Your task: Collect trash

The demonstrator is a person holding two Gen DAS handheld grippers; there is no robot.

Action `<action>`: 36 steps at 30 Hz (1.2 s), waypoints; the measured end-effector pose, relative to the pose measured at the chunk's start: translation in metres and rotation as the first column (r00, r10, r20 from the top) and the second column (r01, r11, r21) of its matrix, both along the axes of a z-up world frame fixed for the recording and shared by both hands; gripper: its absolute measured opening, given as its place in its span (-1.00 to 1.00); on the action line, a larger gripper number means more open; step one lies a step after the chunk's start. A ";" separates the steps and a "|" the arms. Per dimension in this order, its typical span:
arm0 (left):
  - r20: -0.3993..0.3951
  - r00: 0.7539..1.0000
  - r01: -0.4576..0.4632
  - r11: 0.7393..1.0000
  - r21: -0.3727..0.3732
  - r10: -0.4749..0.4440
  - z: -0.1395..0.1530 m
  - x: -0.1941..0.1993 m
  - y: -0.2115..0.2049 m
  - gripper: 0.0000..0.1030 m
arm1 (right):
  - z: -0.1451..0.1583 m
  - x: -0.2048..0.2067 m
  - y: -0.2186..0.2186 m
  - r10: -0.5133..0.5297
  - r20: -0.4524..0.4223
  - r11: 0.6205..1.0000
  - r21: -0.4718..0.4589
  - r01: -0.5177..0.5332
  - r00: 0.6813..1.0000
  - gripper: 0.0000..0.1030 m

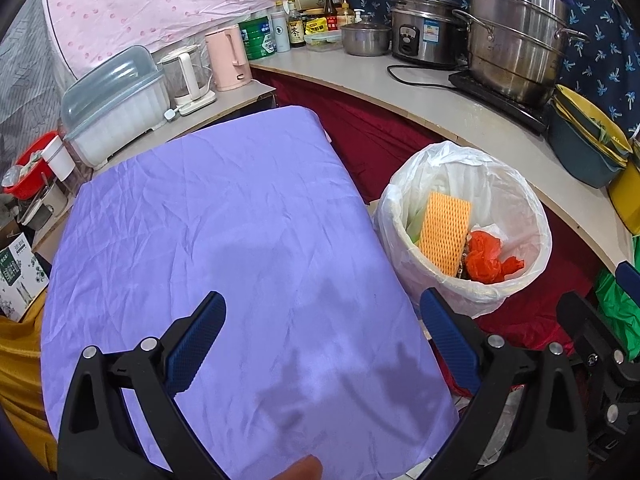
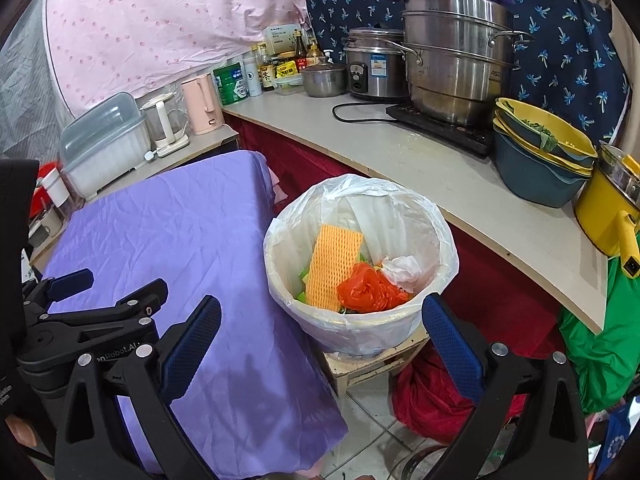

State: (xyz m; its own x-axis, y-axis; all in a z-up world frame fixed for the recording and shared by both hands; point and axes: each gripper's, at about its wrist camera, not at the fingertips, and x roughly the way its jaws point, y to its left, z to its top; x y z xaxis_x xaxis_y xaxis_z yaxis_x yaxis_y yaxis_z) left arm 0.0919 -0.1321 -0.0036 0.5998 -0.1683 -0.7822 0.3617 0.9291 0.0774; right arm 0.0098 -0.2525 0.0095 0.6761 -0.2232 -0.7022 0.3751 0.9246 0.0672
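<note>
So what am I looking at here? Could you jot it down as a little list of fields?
setting: cluttered kitchen corner
table: purple cloth, nothing lying on it
bin: white-lined trash bin beside the table, on a low stool
in the bin: orange foam net, red plastic bag, crumpled white paper
left gripper: fingers apart, empty, over the cloth
right gripper: fingers apart, empty, near the bin

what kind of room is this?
Most likely a small home kitchen: a counter with a rice cooker and stacked steel pots, sauce bottles at the back, and a lined trash bin beside a purple-covered table.
</note>
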 end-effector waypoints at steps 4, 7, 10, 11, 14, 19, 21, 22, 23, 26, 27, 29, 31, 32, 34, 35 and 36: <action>-0.006 1.000 0.005 1.000 0.010 -0.005 -0.003 -0.001 -0.003 0.81 | -0.003 0.000 -0.001 0.000 -0.001 1.000 0.006 0.000 1.000 0.89; -0.008 1.000 0.002 1.000 0.020 -0.002 -0.007 -0.001 -0.004 0.81 | -0.005 0.001 -0.002 0.000 -0.007 1.000 0.004 0.000 1.000 0.89; -0.016 1.000 -0.003 1.000 0.020 0.003 -0.010 -0.001 -0.005 0.81 | -0.007 0.001 -0.001 -0.001 -0.011 1.000 0.001 0.001 1.000 0.89; -0.018 1.000 -0.004 1.000 0.020 0.004 -0.011 -0.001 -0.005 0.81 | -0.008 0.001 -0.001 -0.001 -0.013 1.000 0.000 0.001 1.000 0.89; -0.019 1.000 -0.002 1.000 0.024 0.002 -0.013 -0.002 -0.005 0.81 | -0.011 0.001 -0.002 -0.004 -0.020 1.000 -0.002 0.004 1.000 0.89; -0.021 1.000 0.000 0.999 0.032 0.001 -0.016 -0.004 -0.007 0.81 | -0.014 0.002 -0.004 -0.009 -0.027 1.000 -0.006 0.008 1.000 0.89; -0.021 1.000 0.003 0.999 0.032 -0.002 -0.016 -0.005 -0.007 0.81 | -0.016 0.001 -0.005 -0.009 -0.029 1.000 -0.008 0.009 1.000 0.89; -0.022 1.000 0.005 0.999 0.031 -0.004 -0.016 -0.005 -0.007 0.81 | -0.016 0.001 -0.005 -0.009 -0.031 1.000 -0.007 0.009 0.999 0.89; -0.022 1.000 0.006 0.999 0.032 -0.006 -0.016 -0.006 -0.007 0.81 | -0.017 0.001 -0.005 -0.009 -0.032 1.000 -0.008 0.009 0.999 0.89; -0.024 1.000 0.011 0.999 0.032 -0.011 -0.016 -0.008 -0.008 0.81 | -0.019 -0.001 -0.005 -0.009 -0.035 1.000 -0.007 0.008 0.999 0.89; -0.022 1.000 0.013 0.999 0.034 -0.013 -0.016 -0.009 -0.009 0.81 | -0.018 -0.001 -0.005 -0.009 -0.037 1.000 -0.009 0.008 0.999 0.89; -0.021 1.000 0.017 0.999 0.036 -0.017 -0.015 -0.011 -0.010 0.81 | -0.019 -0.003 -0.005 -0.009 -0.037 1.000 -0.011 0.009 0.999 0.89; -0.023 1.000 0.022 0.999 0.034 -0.021 -0.015 -0.013 -0.011 0.81 | -0.018 -0.004 -0.004 -0.012 -0.039 1.000 -0.011 0.012 0.999 0.89; -0.024 0.999 0.022 0.999 0.035 -0.022 -0.015 -0.014 -0.011 0.81 | -0.018 -0.005 -0.004 -0.014 -0.039 1.000 -0.011 0.013 0.999 0.89; -0.026 0.999 0.026 0.999 0.035 -0.025 -0.015 -0.015 -0.011 0.81 | -0.019 -0.007 -0.004 -0.017 -0.041 1.000 -0.011 0.016 0.999 0.89; -0.029 0.999 0.028 0.999 0.036 -0.027 -0.015 -0.016 -0.012 0.81 | -0.019 -0.008 -0.004 -0.018 -0.042 1.000 -0.012 0.017 0.999 0.89; -0.031 0.999 0.030 0.999 0.037 -0.029 -0.015 -0.016 -0.012 0.81 | -0.019 -0.008 -0.004 -0.018 -0.045 1.000 -0.011 0.018 0.999 0.89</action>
